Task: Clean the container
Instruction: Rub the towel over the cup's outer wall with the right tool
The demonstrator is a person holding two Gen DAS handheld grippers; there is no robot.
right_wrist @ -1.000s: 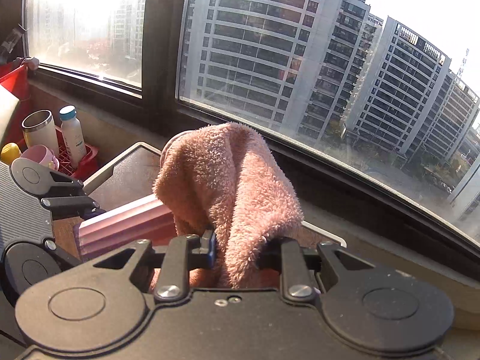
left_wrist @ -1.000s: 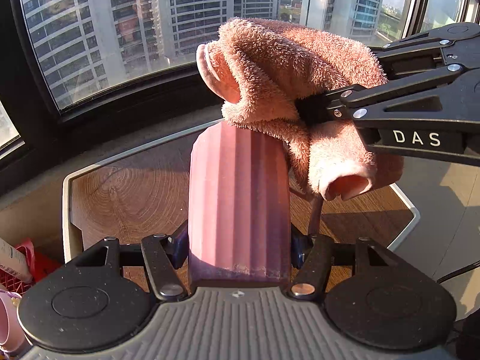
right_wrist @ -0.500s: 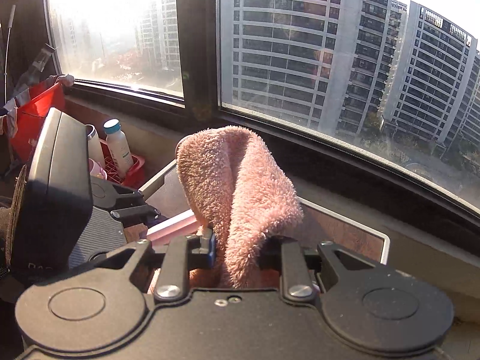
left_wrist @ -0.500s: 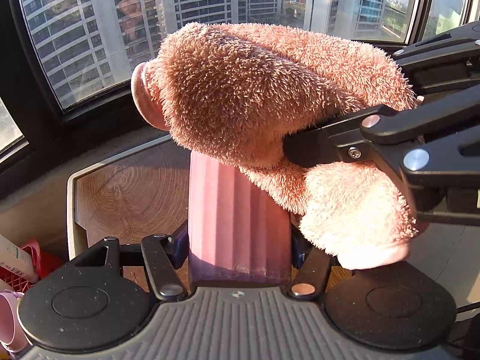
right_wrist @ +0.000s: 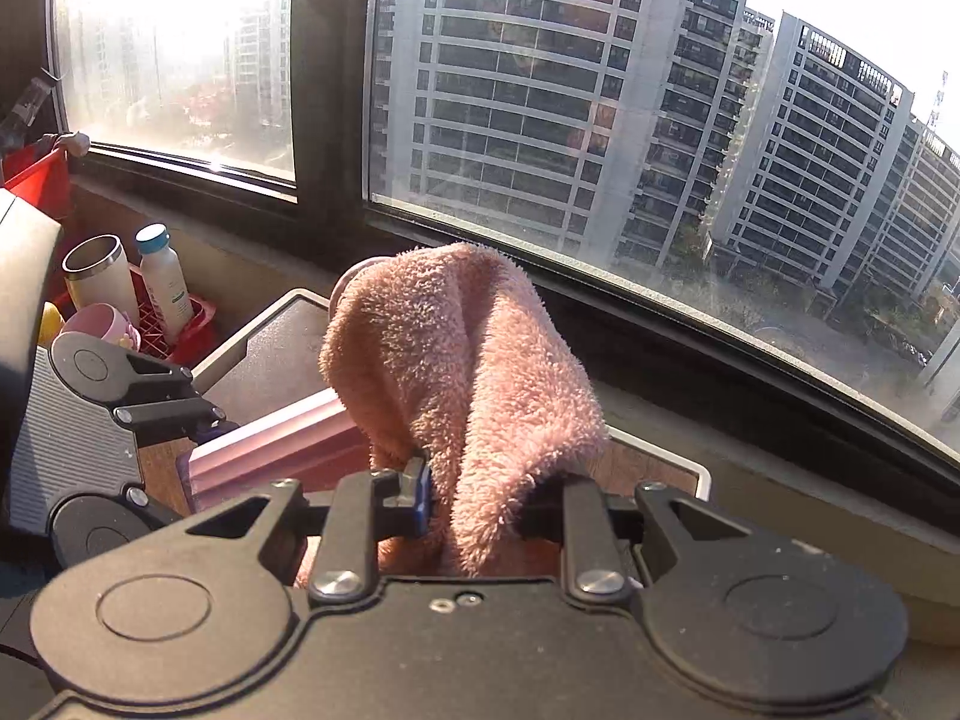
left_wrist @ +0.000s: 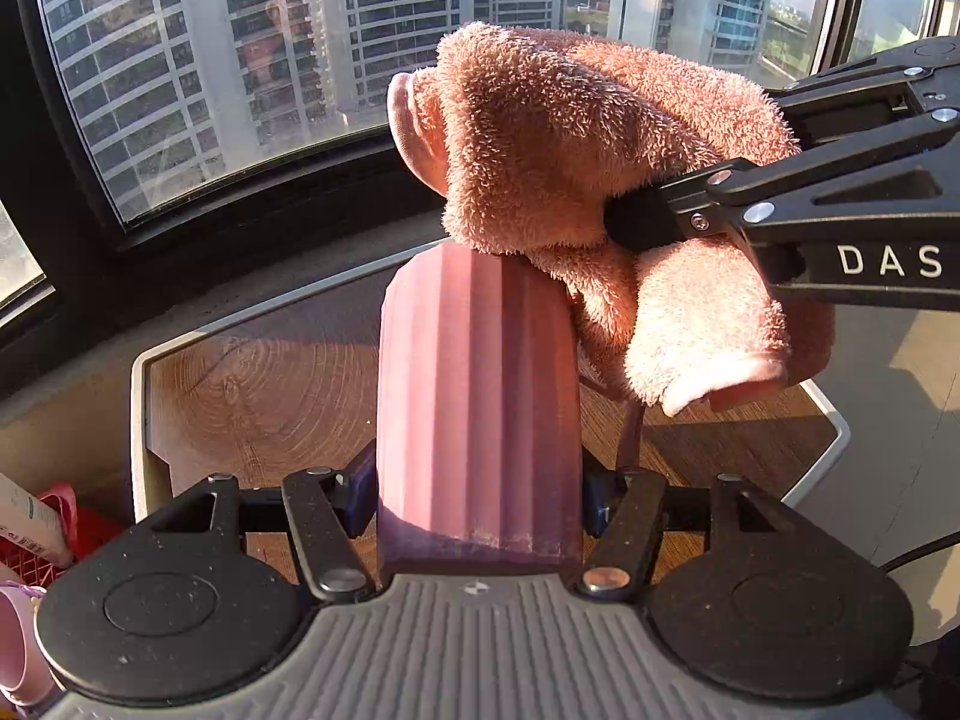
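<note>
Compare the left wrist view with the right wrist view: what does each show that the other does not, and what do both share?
Only the left wrist view shows the wood-grain table top in full and the lettering DAS on the right gripper.

Only the right wrist view shows a steel mug, a white bottle and a red crate by the window.

Both show the ribbed pink container clamped in the left gripper, and the fluffy pink cloth pinched by the right gripper, resting against the container's far end.
</note>
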